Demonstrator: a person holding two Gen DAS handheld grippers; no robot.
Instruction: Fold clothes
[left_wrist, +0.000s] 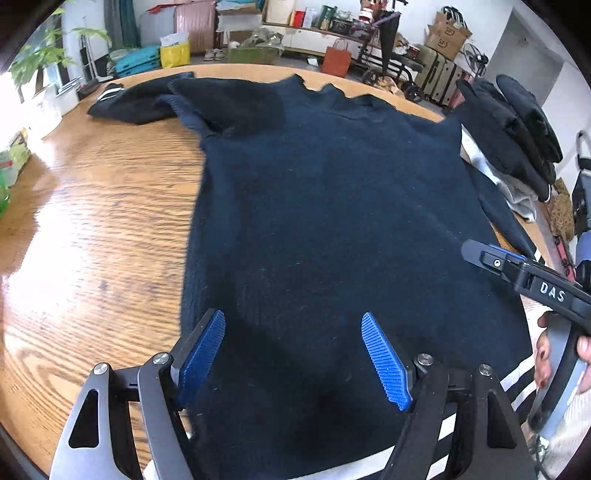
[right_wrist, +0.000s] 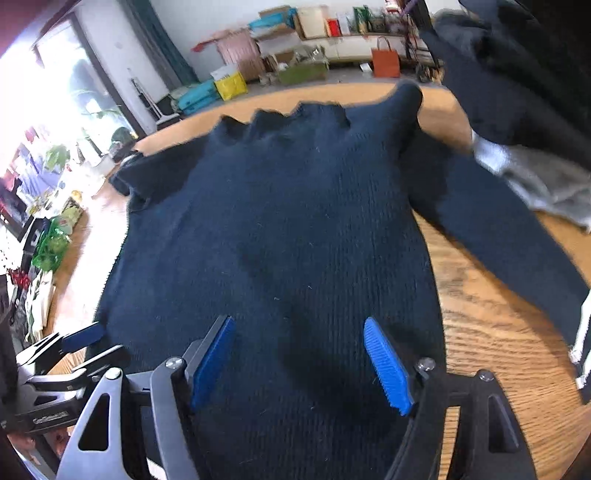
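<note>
Lying flat across the round oak-grain wooden desk (left_wrist: 92, 221): dark navy knitted sweater (left_wrist: 332, 206), wavy far edge pointing at the cluttered far wall, body spread over the desk's middle.

Far left: left sleeve (left_wrist: 147, 103) bunching into a heap near the far rim, white stripes showing at its end.

Left of centre: left tongs (left_wrist: 293, 354) hovering over the sweater's near part, blue ribbed pads (left_wrist: 384, 362) standing wide apart, nothing between them but the knit below; gripping nothing. Contact with the fabric: cannot tell.

Right of centre: right tongs (right_wrist: 299, 363) likewise hanging over the near part, blue pads spread wide, holding nothing. Seen in the left wrist view entering from the right edge, a hand (left_wrist: 561, 350) wrapping its handle.

Right: right sleeve (right_wrist: 498, 229) stretching out diagonally over bare wood toward the near right rim.

Far right: pile of dark and grey folded garments (left_wrist: 517, 144) sitting at the desk's edge, just beside the sweater's shoulder.
</note>
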